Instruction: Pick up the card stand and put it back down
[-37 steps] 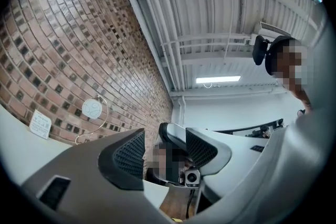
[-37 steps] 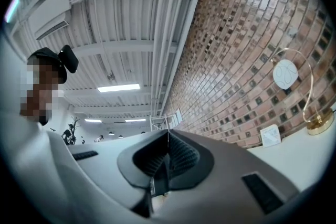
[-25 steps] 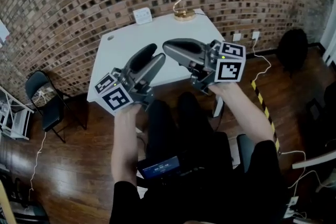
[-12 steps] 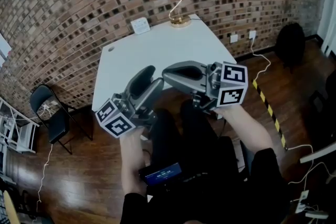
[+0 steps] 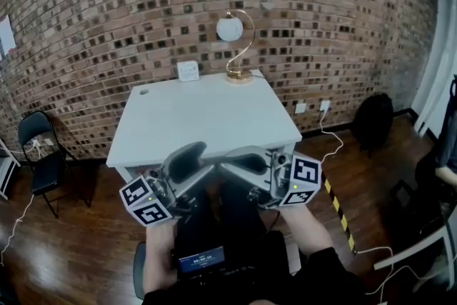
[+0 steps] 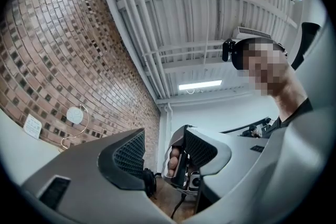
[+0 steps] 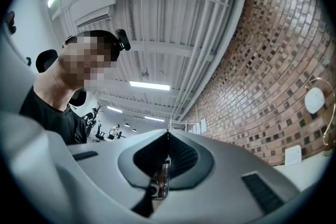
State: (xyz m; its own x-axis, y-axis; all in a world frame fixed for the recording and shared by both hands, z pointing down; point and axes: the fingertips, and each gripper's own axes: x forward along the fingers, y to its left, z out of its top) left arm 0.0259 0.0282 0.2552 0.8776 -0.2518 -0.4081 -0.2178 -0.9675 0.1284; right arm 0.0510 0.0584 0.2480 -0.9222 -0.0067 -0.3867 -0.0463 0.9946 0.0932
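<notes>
I'm holding the left gripper (image 5: 191,153) and right gripper (image 5: 232,157) low and near me, left jaws gaping empty, right jaws closed empty, the card stand (image 5: 187,71) sitting well beyond on the table's (image 5: 200,118) far edge

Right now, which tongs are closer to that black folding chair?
Left. The left tongs are on the same side as the chair; the right tongs are beyond them, farther away.

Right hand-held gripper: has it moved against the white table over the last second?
Yes. The right hand-held gripper overlapped the white table before. Now it sits at the table's near edge, drawn back toward the person.
</notes>
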